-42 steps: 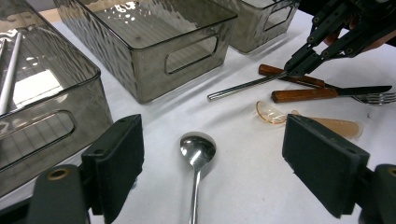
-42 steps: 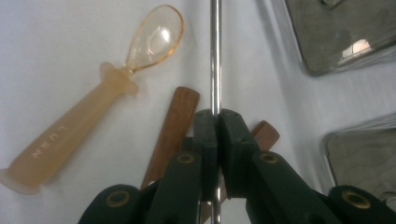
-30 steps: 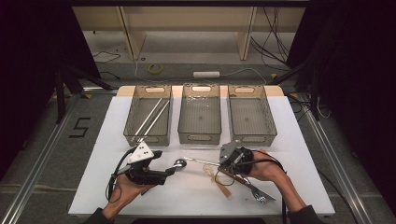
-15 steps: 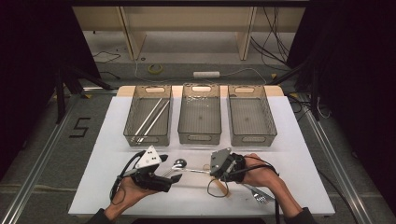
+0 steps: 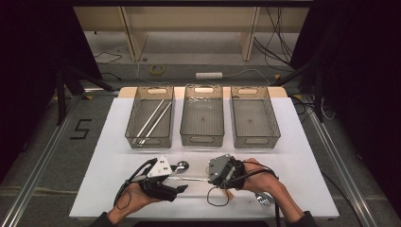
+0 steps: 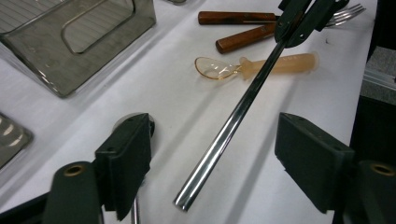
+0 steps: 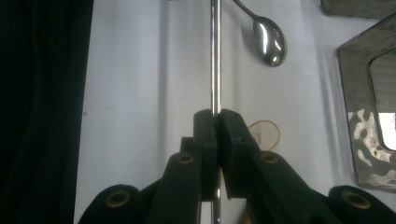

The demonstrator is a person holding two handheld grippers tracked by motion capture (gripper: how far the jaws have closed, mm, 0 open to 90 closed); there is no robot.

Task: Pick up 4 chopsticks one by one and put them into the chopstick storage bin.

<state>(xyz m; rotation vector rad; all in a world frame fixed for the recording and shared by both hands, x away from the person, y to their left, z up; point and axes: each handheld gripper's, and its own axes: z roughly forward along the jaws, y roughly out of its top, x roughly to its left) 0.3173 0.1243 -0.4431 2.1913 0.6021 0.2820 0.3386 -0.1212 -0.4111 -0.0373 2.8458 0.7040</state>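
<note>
Both hands had drifted toward the lower middle of the frame since a second earlier, and our right gripper [image 5: 210,176] had swung left until it faced the left gripper [image 5: 182,188]. We saw the metal chopstick [image 5: 191,178] run level between them in the lower centre of the high view, just above the white table [image 5: 302,142].

In the right gripper view our jaws were pressed together on the chopstick [image 7: 215,56], which ran straight up the middle of the frame past the metal spoon [image 7: 270,36] at upper right. In the left gripper view our jaws stood wide apart, with the free end of the chopstick [image 6: 224,135] lying slantwise between them and touching neither pad.

We judged the chopstick to be light, stiff and very slick: polished steel, thin and round, likely to spin or slide in a pinch. Held near one end, it would lever easily, so we thought a second grip should close squarely near the free end, with the pads flat across it.

Upper centre of the left gripper view held two wooden-handled utensils [image 6: 243,28] and an amber plastic spoon [image 6: 252,66]. Three mesh bins sat across the upper middle of the high view; the left bin [image 5: 150,118] held two long metal sticks.
</note>
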